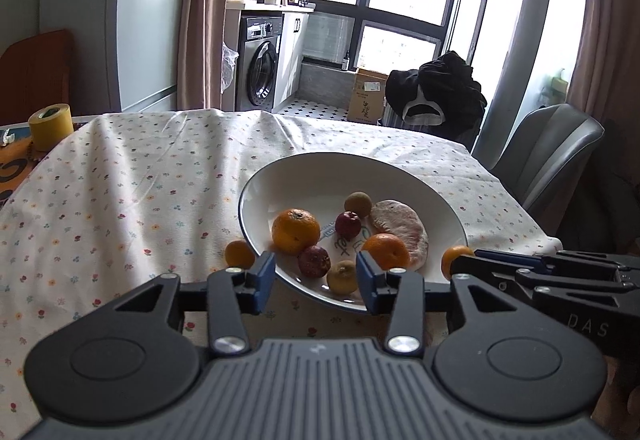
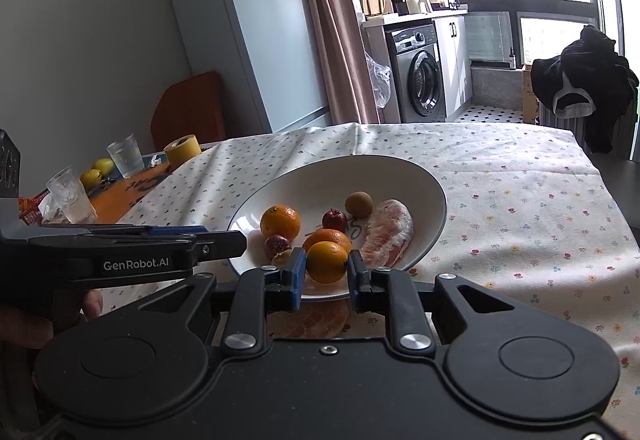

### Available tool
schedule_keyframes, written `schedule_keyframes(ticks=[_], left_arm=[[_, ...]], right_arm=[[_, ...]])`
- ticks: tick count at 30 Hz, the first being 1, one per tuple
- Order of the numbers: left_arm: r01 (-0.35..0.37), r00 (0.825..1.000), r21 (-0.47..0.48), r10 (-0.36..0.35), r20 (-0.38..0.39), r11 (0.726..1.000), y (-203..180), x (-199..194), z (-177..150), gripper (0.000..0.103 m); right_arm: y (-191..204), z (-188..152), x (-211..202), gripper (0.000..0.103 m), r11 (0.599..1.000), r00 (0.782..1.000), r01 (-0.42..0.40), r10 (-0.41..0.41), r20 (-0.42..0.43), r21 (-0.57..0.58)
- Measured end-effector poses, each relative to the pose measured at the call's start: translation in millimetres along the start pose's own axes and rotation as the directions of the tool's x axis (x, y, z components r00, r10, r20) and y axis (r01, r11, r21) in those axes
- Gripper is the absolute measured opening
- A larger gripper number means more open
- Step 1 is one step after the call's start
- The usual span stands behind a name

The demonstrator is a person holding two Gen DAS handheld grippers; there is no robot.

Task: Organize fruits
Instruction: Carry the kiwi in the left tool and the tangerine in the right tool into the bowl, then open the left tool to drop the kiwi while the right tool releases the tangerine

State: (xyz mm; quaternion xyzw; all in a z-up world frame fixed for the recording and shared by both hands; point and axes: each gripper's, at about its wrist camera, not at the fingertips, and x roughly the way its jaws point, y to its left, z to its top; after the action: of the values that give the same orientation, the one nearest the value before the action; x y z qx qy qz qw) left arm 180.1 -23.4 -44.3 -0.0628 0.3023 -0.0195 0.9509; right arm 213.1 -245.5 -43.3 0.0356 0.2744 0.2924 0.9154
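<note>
Right gripper clamps a small orange just above the near rim of the white plate, apparently mid-delivery; lowering and releasing among the plated fruit comes next. Left gripper hovers open and empty, another orange on the tablecloth beside it.

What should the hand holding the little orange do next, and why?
Probably carry it forward over the plate and let go. The right gripper is shut on a small orange just at the plate's near rim, and the other fruits already sit inside. The left gripper is open and empty.
</note>
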Motion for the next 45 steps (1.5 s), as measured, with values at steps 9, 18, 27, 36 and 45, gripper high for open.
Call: schedule_keyframes(ticks=[9,18,27,36,45], left_arm=[[-0.035,0.999,-0.013,0.035,0.018,0.999,13.5,-6.4,-0.7,0.06],[-0.07,0.997,-0.027,0.071,0.04,0.997,28.0,-15.0,-4.0,0.076],[-0.061,0.998,-0.052,0.062,0.024,0.997,32.3,-16.4,-9.0,0.091],[-0.034,0.999,-0.034,0.035,0.018,0.999,23.4,-21.4,-15.6,0.094],[-0.031,0.999,-0.023,0.032,0.023,0.999,19.4,-28.0,-22.1,0.094]], right_arm=[[15.6,6.2,8.1,0.021,0.999,1.0,-0.027,0.027,-0.003,-0.02],[31.4,9.5,17.0,0.031,0.997,0.998,-0.062,0.062,-0.008,-0.035],[24.2,0.5,12.3,0.04,0.999,0.999,-0.033,0.033,-0.022,-0.008],[13.3,-8.0,-0.3,0.047,1.0,1.0,-0.012,0.013,-0.02,0.02],[7.4,-16.2,-11.6,0.066,0.999,1.0,0.0,0.001,-0.016,0.046]])
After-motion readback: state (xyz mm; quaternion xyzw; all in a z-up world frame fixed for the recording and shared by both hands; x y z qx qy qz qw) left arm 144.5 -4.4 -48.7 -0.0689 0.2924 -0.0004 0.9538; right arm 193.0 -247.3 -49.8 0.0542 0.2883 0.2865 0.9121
